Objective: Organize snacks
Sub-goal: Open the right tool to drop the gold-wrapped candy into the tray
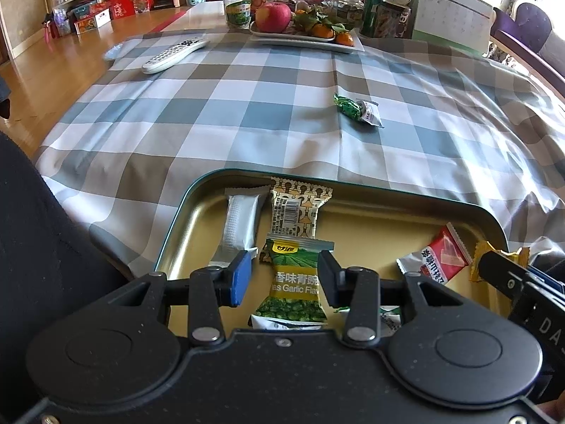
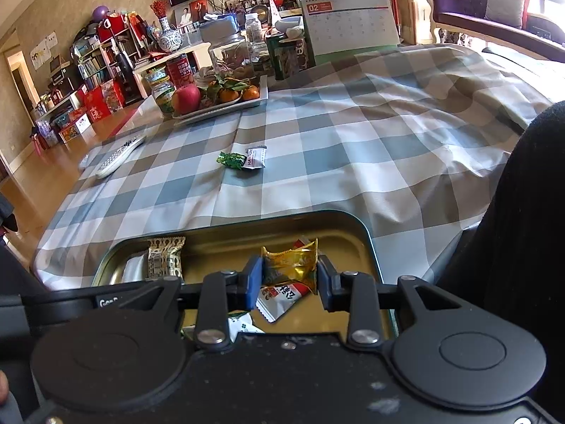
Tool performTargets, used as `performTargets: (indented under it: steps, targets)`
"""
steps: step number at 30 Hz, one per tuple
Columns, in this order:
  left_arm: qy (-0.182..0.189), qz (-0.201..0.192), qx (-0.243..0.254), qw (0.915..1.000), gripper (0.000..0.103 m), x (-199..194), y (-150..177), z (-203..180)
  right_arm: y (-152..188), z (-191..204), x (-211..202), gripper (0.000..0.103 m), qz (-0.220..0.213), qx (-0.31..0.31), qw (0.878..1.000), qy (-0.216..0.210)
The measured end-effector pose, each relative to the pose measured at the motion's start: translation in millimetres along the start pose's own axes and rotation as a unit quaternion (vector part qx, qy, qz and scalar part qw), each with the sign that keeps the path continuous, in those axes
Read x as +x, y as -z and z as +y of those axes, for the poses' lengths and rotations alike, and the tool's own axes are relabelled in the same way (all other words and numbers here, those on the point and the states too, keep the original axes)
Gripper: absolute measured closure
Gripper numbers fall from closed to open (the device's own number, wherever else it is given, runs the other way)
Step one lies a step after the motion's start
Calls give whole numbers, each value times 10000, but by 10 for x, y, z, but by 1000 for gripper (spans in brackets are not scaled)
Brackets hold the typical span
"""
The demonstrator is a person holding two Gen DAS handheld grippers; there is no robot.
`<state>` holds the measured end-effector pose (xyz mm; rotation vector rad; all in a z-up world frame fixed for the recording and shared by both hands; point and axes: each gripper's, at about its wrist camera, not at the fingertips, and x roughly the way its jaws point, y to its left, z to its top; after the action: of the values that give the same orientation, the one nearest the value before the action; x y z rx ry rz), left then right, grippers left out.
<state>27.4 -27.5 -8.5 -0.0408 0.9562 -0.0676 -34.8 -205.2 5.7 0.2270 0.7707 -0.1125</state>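
Both grippers hang over a tin tray (image 1: 169, 233) that sits near the front of a checked cloth (image 1: 247, 106). Left gripper (image 1: 285, 275) has its jaws apart with a green pea snack pack (image 1: 295, 282) lying in the tray between them, and the pads do not press on it. Right gripper (image 2: 290, 284) squeezes a shiny gold snack pack (image 2: 291, 265) above the right side of the tray. A red and white pack (image 1: 436, 258) lies on the right of the tray. A silver pack (image 1: 240, 222) and a tan pack (image 1: 296, 208) lie on the far left of it. Farther off on the cloth, two small sweets, a green one (image 1: 348, 106) and a white one (image 1: 370, 113), lie touching. A white remote (image 1: 174, 53) rests far left, and a fruit plate (image 1: 353, 47) stands at the far end
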Motion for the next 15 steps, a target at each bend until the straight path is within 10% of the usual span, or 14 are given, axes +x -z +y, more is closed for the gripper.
performTargets:
  steps: [15]
  targets:
    - [-37,33,63,10000,52,12,14,-25,3,10,8,55,54,-47,10000,41]
